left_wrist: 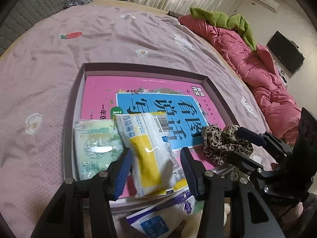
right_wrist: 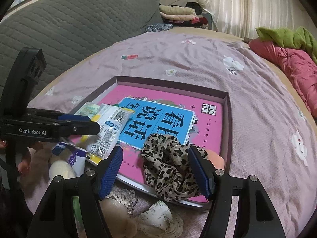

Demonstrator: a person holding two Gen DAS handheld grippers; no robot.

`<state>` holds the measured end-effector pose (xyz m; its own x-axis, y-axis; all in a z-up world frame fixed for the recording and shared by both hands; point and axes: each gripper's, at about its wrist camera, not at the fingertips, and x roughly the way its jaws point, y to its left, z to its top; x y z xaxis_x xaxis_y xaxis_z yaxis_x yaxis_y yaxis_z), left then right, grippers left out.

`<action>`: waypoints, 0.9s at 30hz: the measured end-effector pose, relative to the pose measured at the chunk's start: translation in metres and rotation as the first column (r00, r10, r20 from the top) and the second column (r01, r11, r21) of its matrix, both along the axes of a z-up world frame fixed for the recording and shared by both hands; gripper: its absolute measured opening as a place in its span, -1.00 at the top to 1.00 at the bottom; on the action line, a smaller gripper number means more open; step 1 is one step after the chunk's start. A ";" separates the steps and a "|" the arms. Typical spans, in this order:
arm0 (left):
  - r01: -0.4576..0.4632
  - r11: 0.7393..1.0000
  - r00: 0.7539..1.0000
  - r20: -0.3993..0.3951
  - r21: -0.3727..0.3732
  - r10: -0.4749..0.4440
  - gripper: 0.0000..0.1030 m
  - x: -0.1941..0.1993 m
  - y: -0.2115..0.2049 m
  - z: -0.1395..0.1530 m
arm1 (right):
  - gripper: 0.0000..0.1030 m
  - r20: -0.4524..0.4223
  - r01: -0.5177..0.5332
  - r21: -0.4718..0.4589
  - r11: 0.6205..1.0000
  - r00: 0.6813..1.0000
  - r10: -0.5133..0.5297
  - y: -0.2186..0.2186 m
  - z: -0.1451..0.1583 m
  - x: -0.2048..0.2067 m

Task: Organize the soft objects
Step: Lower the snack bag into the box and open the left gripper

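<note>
A shallow tray with a pink and blue book in it lies on the bed. My left gripper is open over a white and yellow tissue pack, which lies in the tray beside a green tissue pack. My right gripper is open around a leopard-print scrunchie that lies on the tray's near right part. The scrunchie shows in the left wrist view too, with the right gripper's fingers on it. The tray and the white and yellow pack show in the right wrist view.
A purple and white pack lies just outside the tray's near edge. Floral fabric and a cream plush item lie near me. A pink quilt with green cloth lies at the bed's right. A grey headboard stands behind.
</note>
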<state>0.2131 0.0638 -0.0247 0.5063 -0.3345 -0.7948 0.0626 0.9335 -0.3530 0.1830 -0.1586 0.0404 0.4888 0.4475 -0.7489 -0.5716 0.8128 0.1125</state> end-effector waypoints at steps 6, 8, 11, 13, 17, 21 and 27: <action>-0.009 1.000 1.000 0.019 -0.010 0.009 0.02 -0.001 0.002 0.004 | -0.36 0.011 0.006 0.009 1.000 1.000 -0.006 -0.001 0.003 -0.001; -0.006 1.000 1.000 0.019 -0.006 0.006 0.02 -0.001 0.002 0.004 | -0.36 0.017 0.008 0.016 1.000 1.000 -0.008 -0.001 0.005 -0.001; 0.000 1.000 1.000 0.024 0.008 0.000 0.02 -0.003 -0.001 0.006 | -0.42 0.035 0.001 0.043 0.999 0.999 -0.003 -0.002 0.010 -0.002; 0.004 1.000 0.999 0.032 0.016 -0.005 0.02 -0.004 -0.003 0.009 | -0.46 0.044 -0.006 0.055 0.998 0.999 0.004 -0.002 0.012 -0.003; 0.005 1.000 0.999 0.047 0.019 -0.006 0.02 -0.006 -0.003 0.012 | -0.47 0.066 -0.021 0.064 0.998 0.998 0.017 -0.001 0.016 -0.006; -0.002 1.000 0.998 0.058 0.011 0.002 0.02 -0.008 -0.001 0.015 | -0.47 0.080 -0.038 0.088 0.995 0.996 0.031 0.000 0.020 -0.009; -0.002 1.000 0.998 0.067 0.008 0.001 0.02 -0.010 -0.001 0.016 | -0.47 0.097 -0.048 0.127 0.991 0.995 0.036 -0.003 0.026 -0.011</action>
